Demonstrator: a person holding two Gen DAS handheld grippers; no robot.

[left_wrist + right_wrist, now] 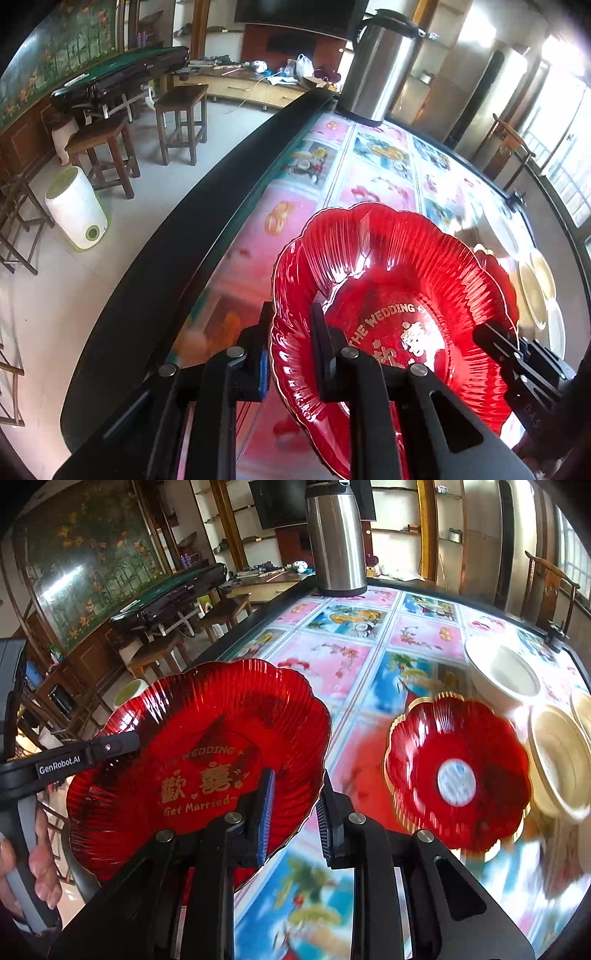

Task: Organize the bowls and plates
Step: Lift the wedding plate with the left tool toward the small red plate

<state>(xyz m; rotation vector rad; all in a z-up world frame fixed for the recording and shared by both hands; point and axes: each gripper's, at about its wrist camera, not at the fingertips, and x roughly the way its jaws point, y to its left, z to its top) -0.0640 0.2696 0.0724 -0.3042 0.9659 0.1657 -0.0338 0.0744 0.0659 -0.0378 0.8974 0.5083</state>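
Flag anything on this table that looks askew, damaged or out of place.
Nothing looks broken or spilled. The one oddity: the large red plate is off the table, tilted, with both tongs, left and right, clamped on opposite rims. The smaller red plate lies flat beside the cream bowls.

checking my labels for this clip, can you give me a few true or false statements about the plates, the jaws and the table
1. Both grippers grip the large red plate by its rim. True: left gripper, right gripper.
2. The large plate carries gold lettering. True.
3. The smaller red plate is stacked on the large one. False: it lies apart on the table.
4. The steel flask lies on its side. False: it stands upright.
5. The white bowl holds soup. False: it looks empty.
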